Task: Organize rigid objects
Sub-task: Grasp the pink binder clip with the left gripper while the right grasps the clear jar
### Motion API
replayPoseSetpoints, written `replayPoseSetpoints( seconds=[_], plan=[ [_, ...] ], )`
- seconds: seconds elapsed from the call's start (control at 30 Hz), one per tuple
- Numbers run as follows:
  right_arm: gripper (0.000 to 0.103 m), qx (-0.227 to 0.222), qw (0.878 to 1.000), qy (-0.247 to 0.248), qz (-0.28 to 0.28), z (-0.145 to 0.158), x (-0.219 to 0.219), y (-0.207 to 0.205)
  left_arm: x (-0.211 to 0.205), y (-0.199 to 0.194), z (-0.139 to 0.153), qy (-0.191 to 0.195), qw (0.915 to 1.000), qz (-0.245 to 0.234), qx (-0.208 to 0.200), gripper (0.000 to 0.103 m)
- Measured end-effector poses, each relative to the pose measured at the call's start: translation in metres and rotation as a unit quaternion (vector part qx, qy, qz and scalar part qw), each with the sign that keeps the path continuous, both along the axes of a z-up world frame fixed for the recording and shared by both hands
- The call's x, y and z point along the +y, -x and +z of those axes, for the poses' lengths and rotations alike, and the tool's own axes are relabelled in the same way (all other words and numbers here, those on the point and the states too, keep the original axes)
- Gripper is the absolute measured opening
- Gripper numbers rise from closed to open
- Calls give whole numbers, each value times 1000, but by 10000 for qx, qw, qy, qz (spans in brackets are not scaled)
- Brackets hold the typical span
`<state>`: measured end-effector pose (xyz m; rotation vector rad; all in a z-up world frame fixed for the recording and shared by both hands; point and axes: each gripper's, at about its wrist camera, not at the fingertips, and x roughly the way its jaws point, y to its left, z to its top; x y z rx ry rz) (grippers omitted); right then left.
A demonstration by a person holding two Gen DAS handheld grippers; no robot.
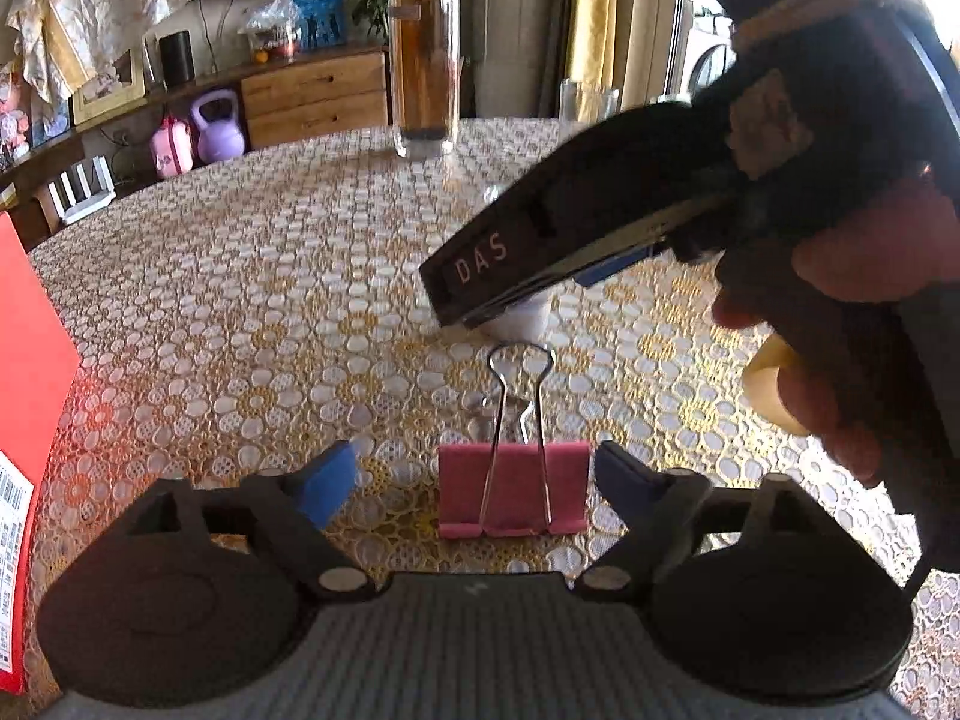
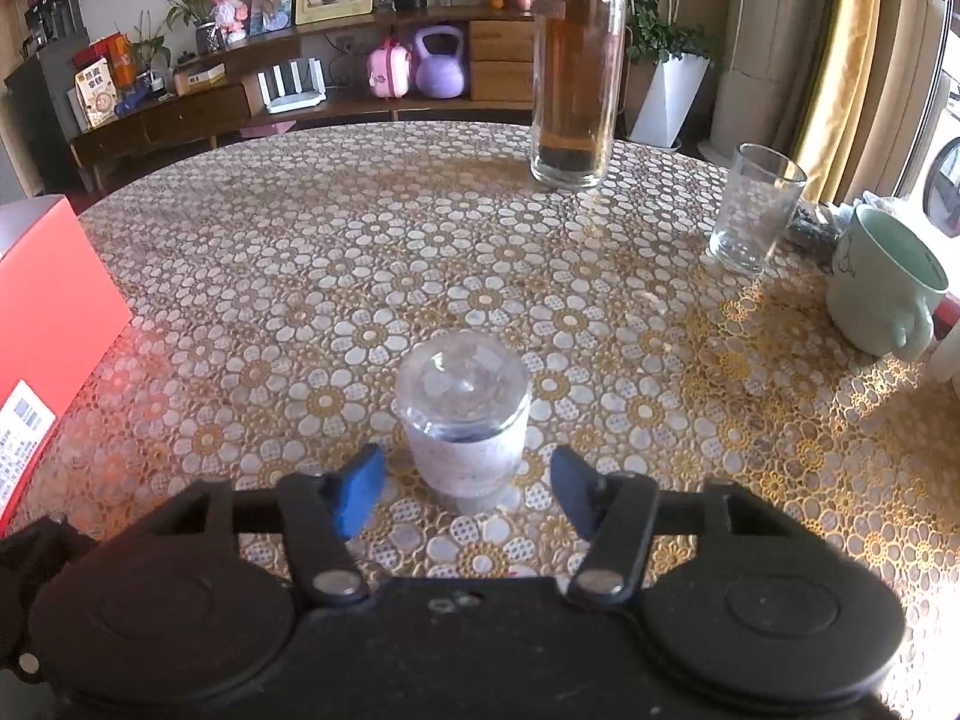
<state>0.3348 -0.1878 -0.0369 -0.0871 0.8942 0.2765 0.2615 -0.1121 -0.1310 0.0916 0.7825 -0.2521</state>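
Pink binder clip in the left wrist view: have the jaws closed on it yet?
No. The pink binder clip stands on the table with a visible gap to each blue pad of the left gripper.

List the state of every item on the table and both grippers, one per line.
Pink binder clip: flat on table, handles up.
Glass stopper: upright, untouched.
Tall jar: upright, brown liquid.
Drinking glass: upright, empty.
Green mug: upright.
Left gripper: open.
Right gripper: open.

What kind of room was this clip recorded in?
Most likely a home living or dining room: a table with a flowered lace cloth, a wooden sideboard cluttered with household items, and yellow curtains by the window.
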Motion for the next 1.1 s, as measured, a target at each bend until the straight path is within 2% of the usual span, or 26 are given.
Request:
replayPoseSetpoints(
  seconds=[0.1,0.2,0.3,0.6,1.1],
  plan=[
    [48,-15,10000,52,-55,0,0,0,0,1,1,-23,10000,-11,-3,69],
    [38,-54,9999,82,-94,1,-1,0,-1,2,4,-12,10000,-69,5,50],
    [38,-109,9997,171,-140,3,0,2,0,0,6,-75,9999,-56,40,50],
    [38,-162,9997,16,-183,16,-2,16,22,1,13,116,9993,250,240,50],
    [38,-243,9993,-281,45,64,4,88,63,40,66,381,9985,381,110,50]
  ],
)
